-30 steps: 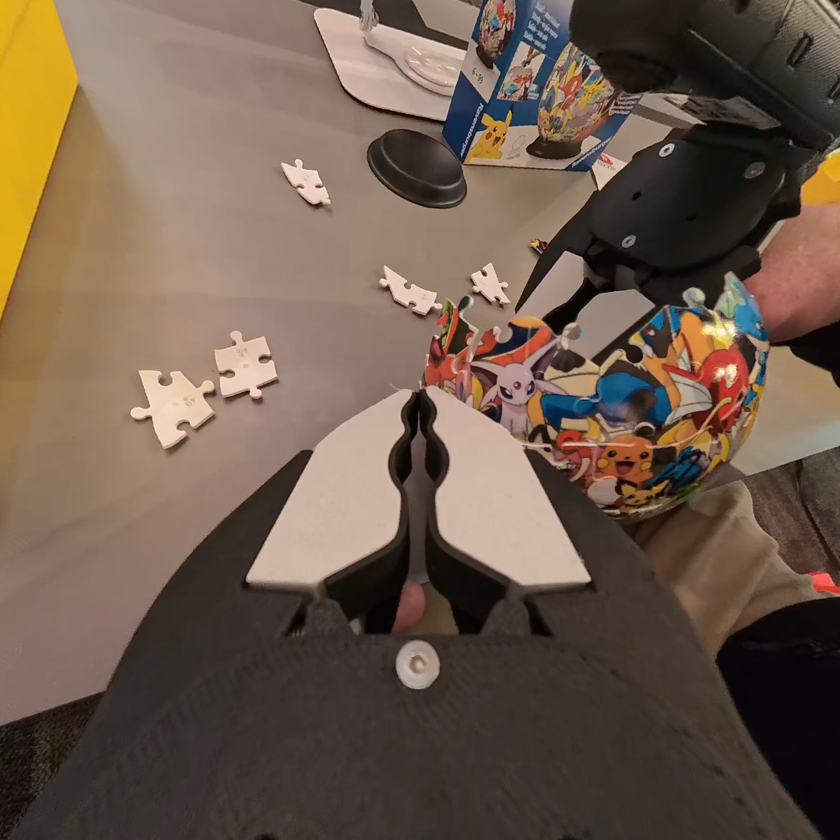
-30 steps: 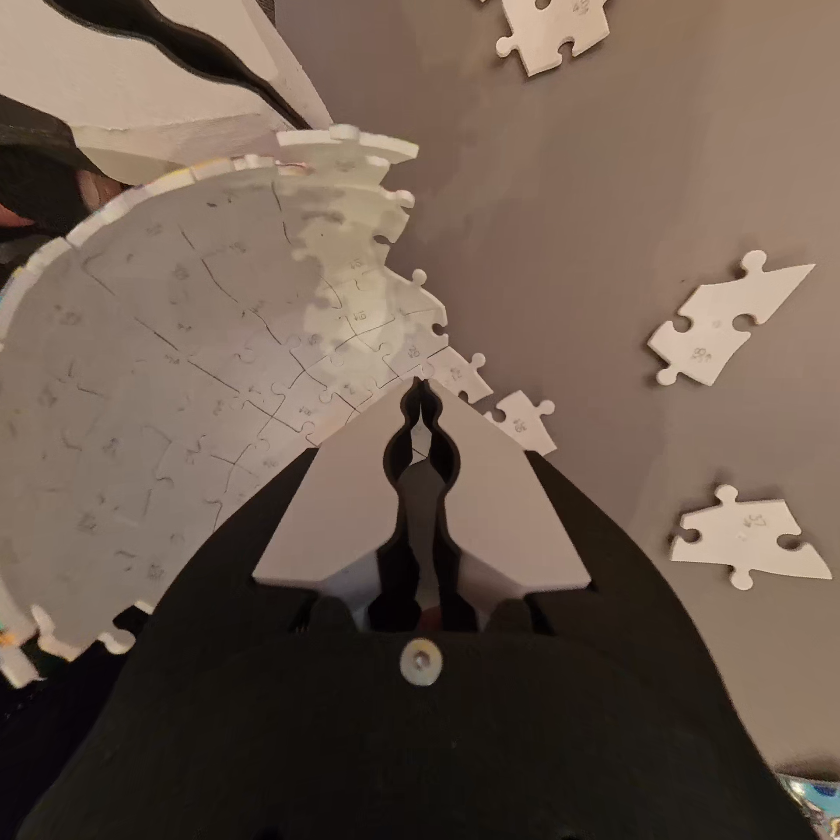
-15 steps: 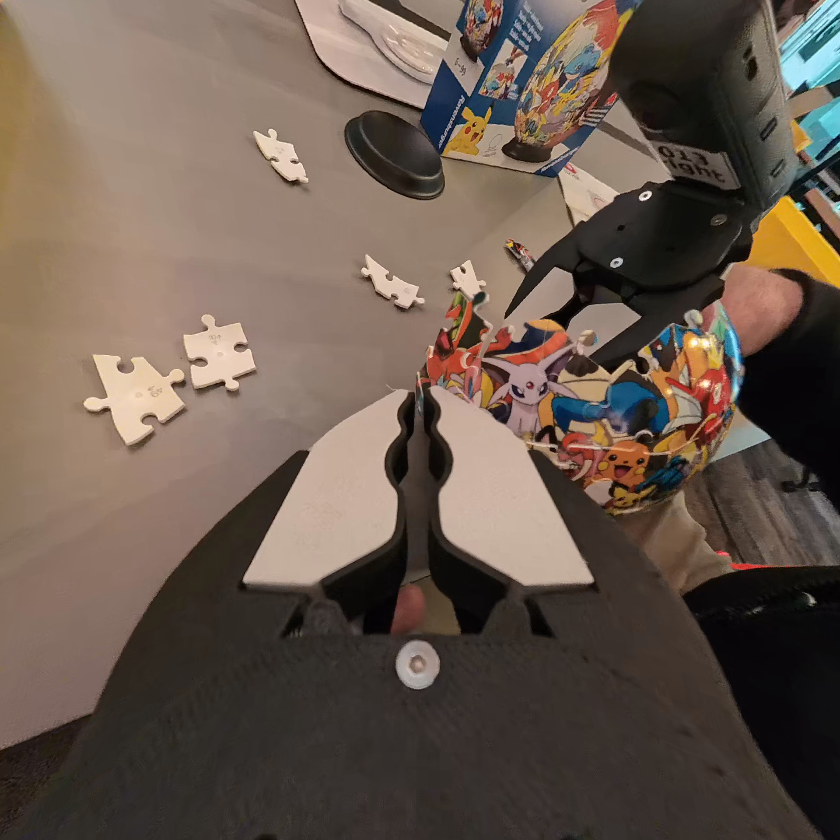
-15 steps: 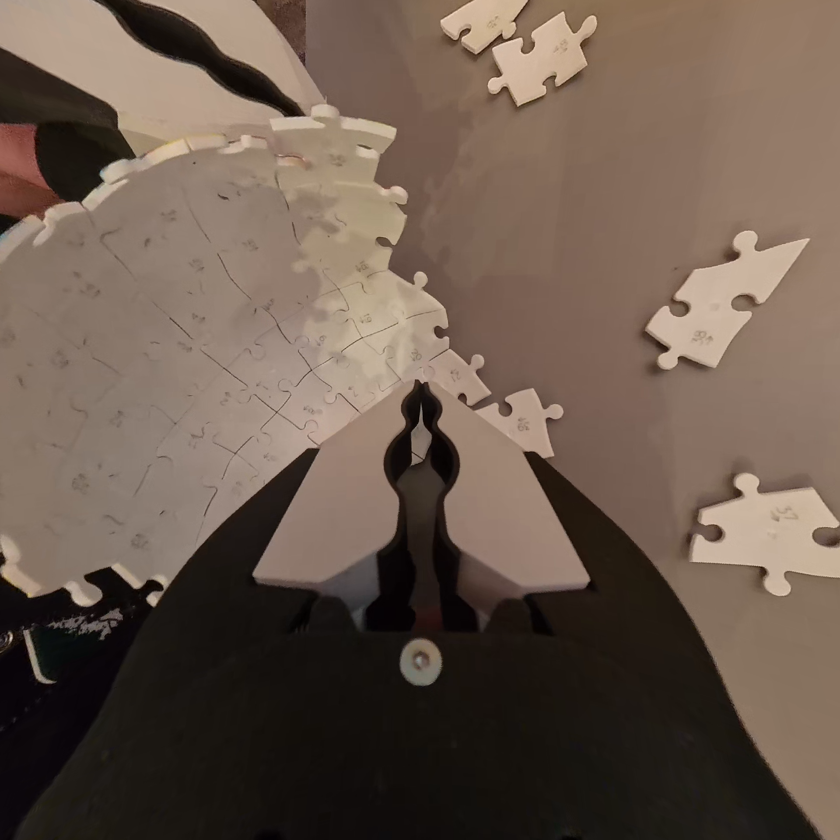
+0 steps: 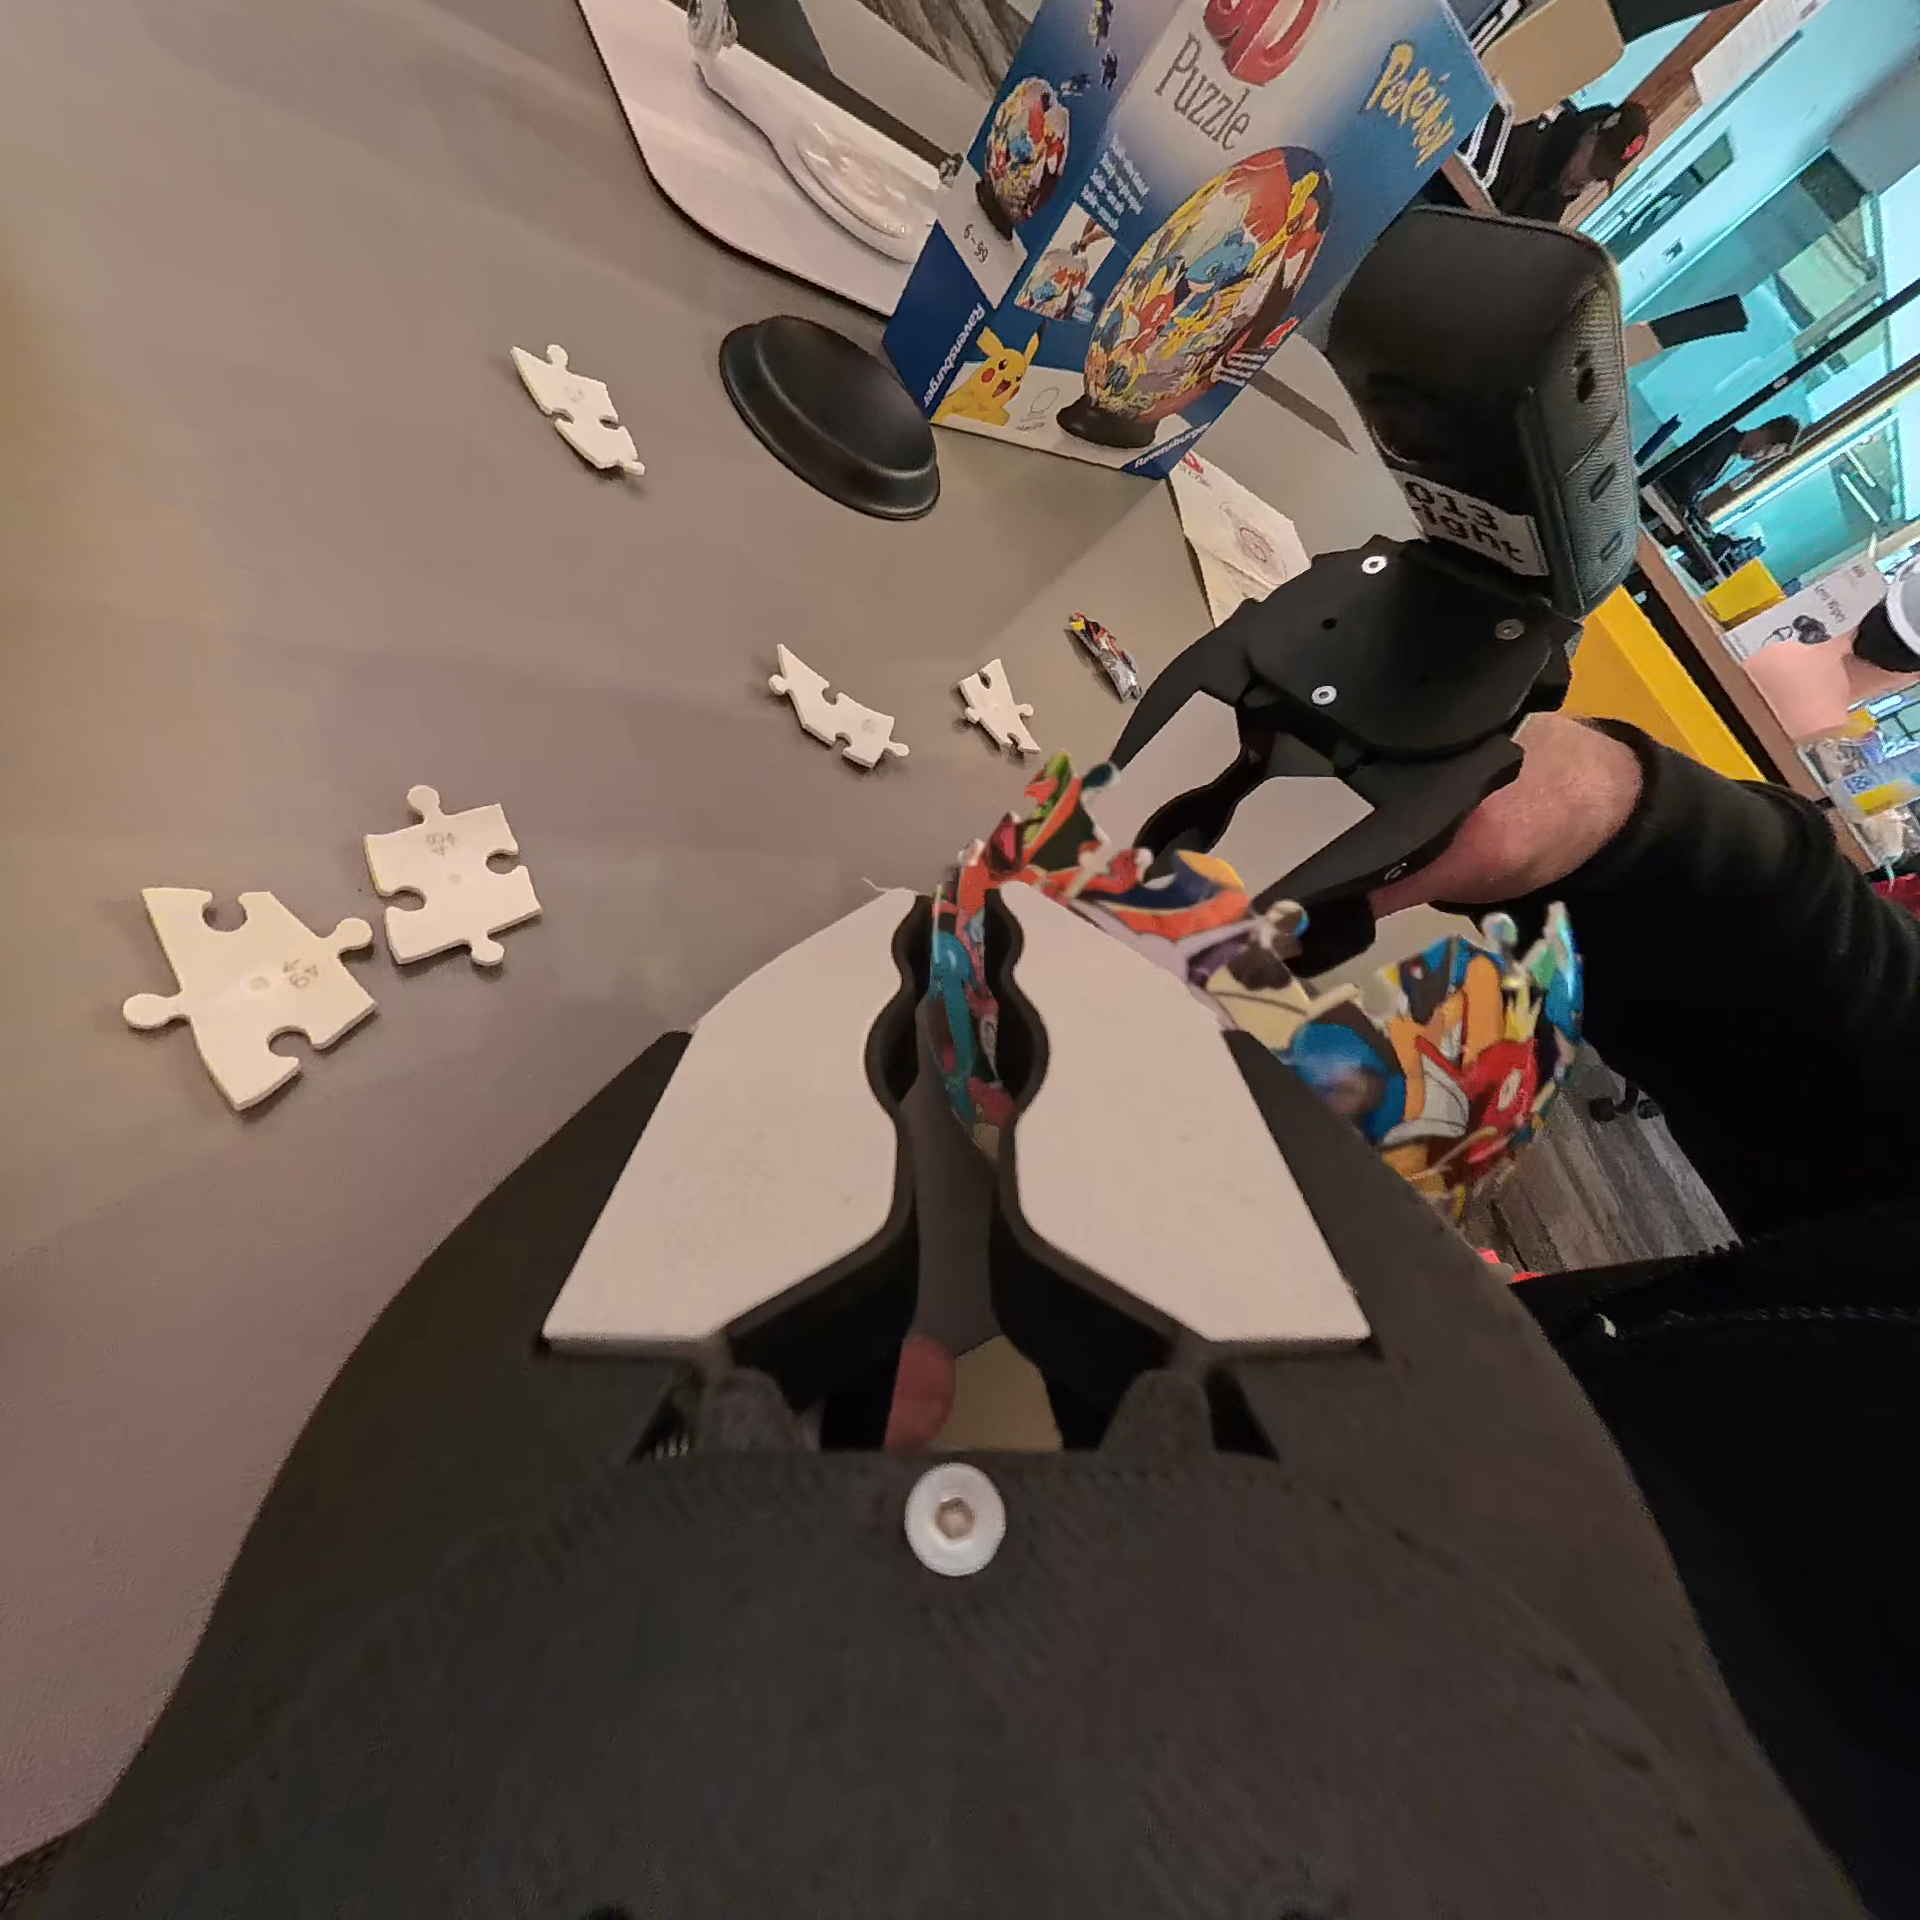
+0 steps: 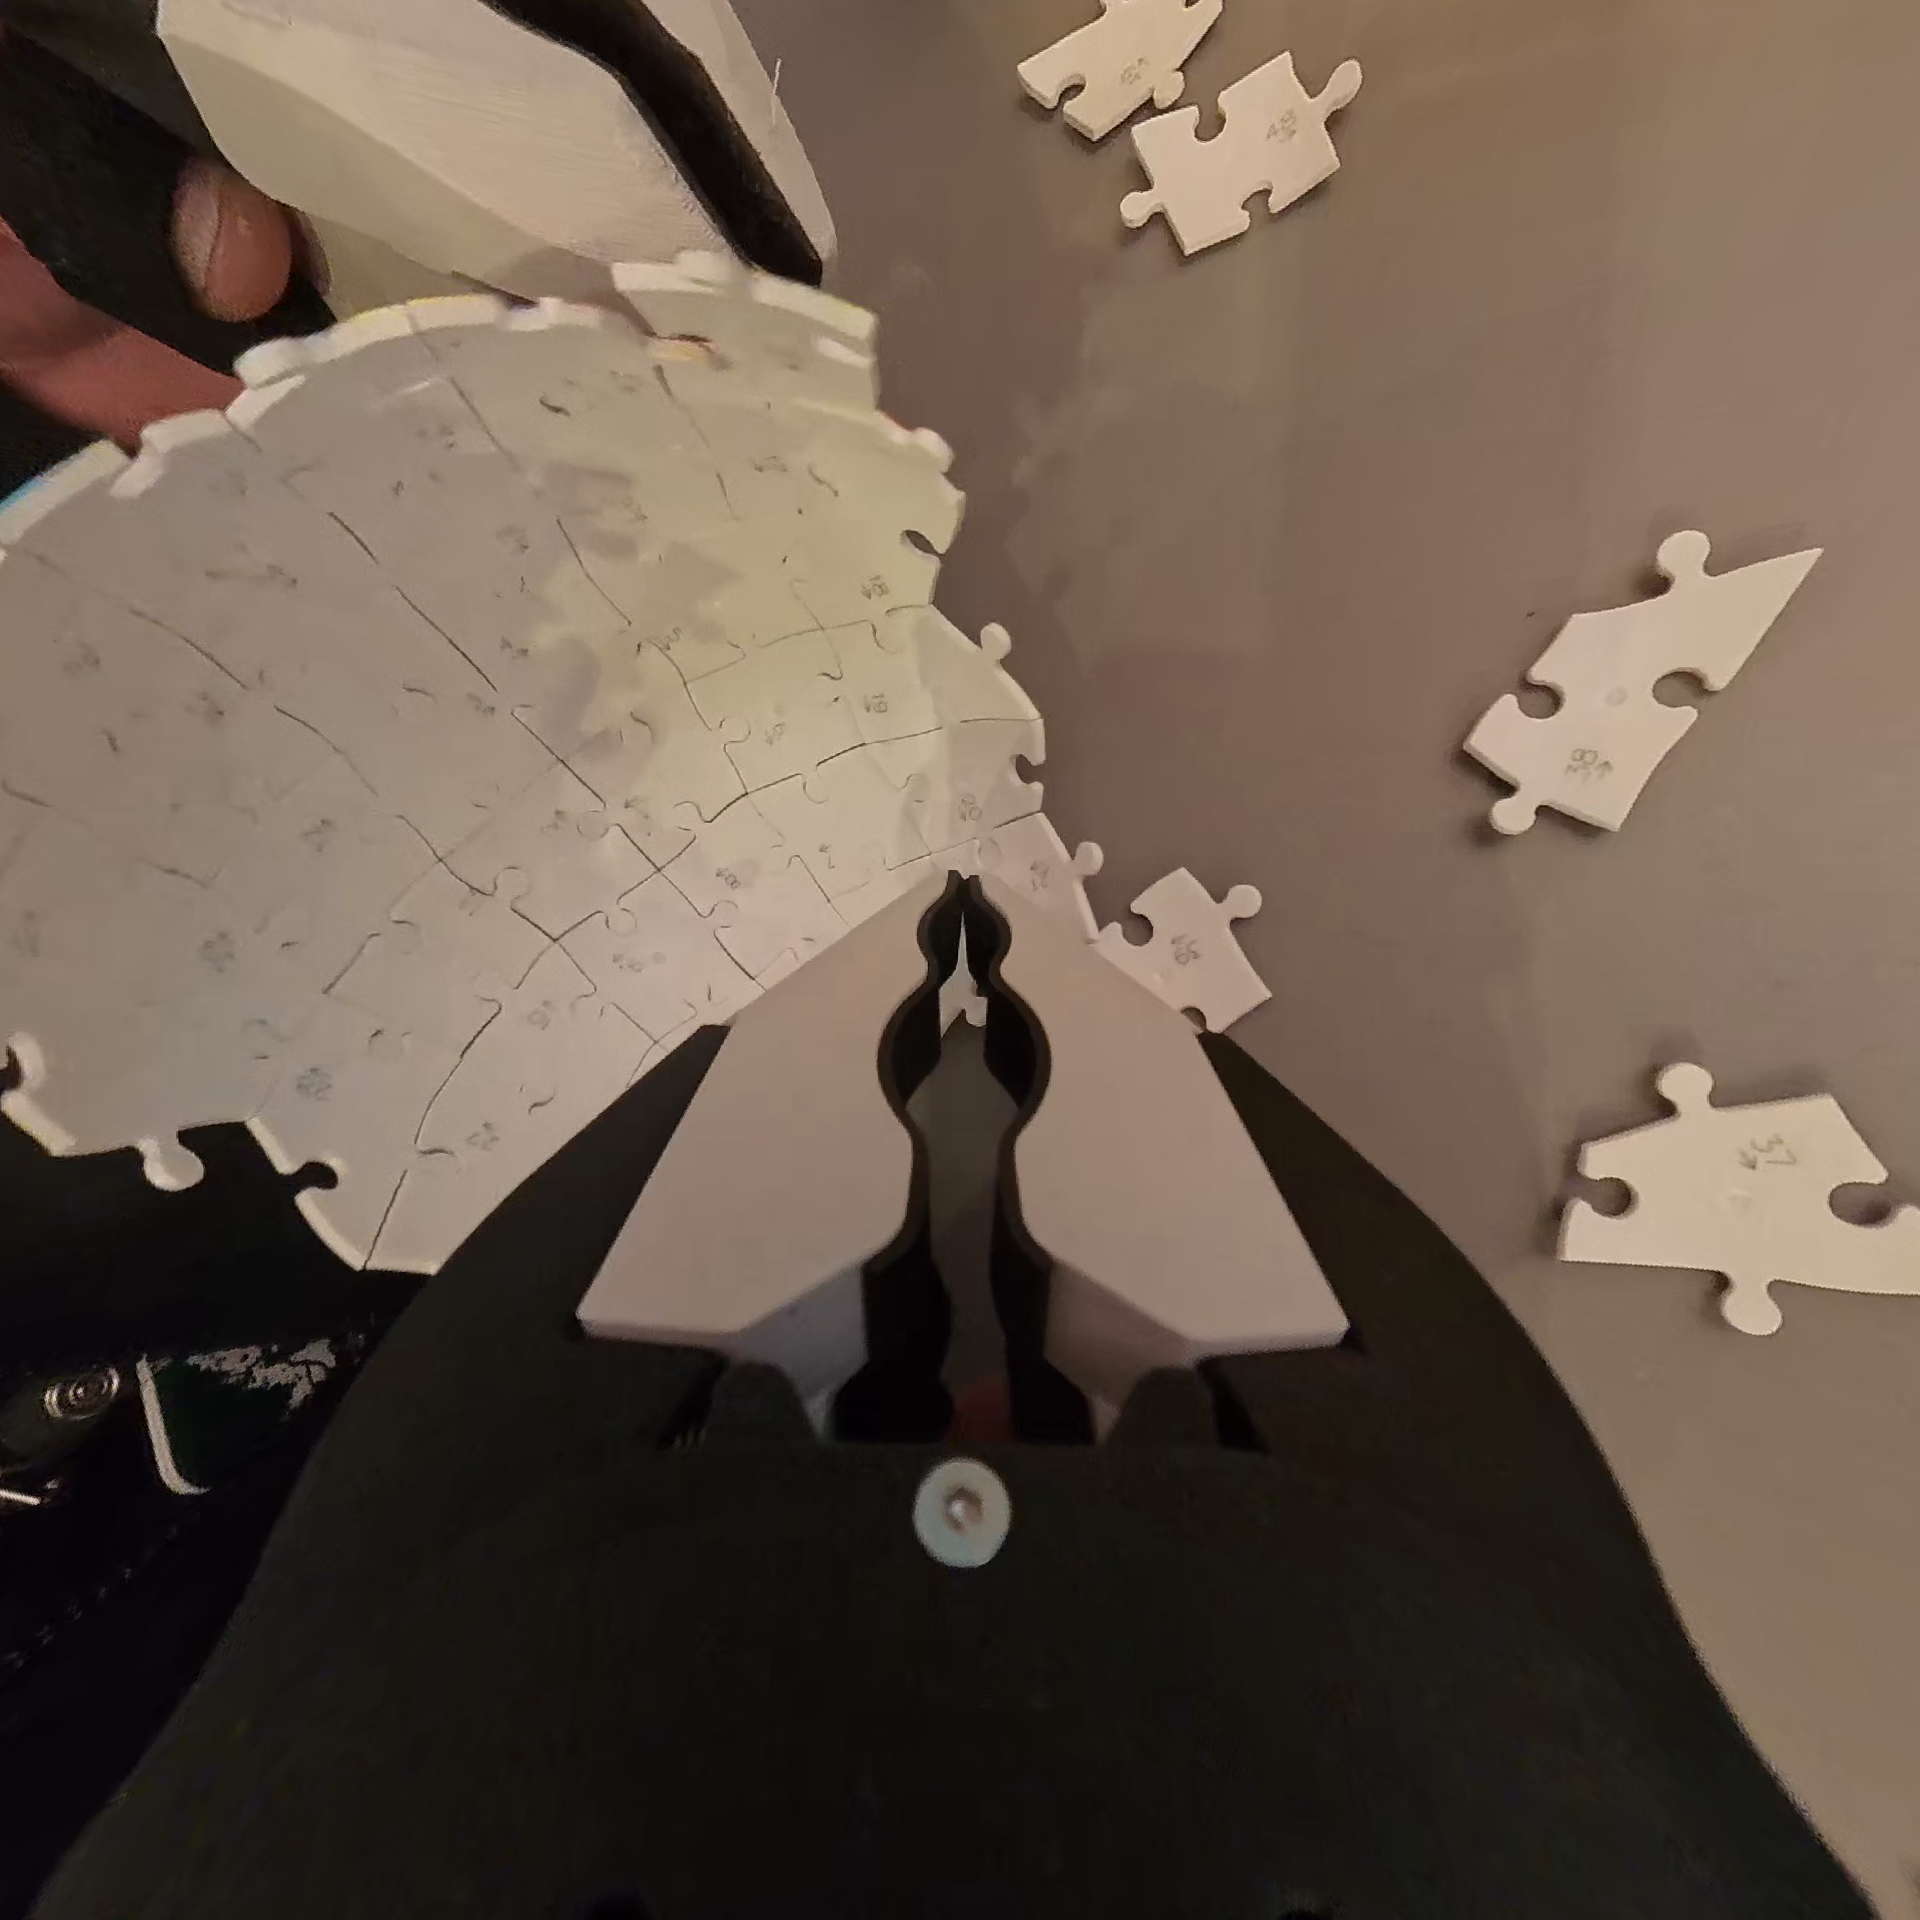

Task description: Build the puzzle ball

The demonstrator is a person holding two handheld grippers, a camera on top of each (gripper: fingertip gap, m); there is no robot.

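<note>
Two grippers clamped the half-built puzzle ball (image 5: 1444, 1049) above the bench (image 5: 312, 582) edge — left gripper (image 5: 961, 920) pinching its rim, right gripper (image 6: 964, 883) likewise. Loose white pieces (image 5: 452, 878) bore printed numbers; a blue box (image 5: 1174, 218) carried printed branding.

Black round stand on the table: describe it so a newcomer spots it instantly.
Start at the blue puzzle box standing at the grey table's far side. Just left of its base sits the black stand, a low domed disc. It is the only dark round thing among flat white puzzle pieces.
</note>
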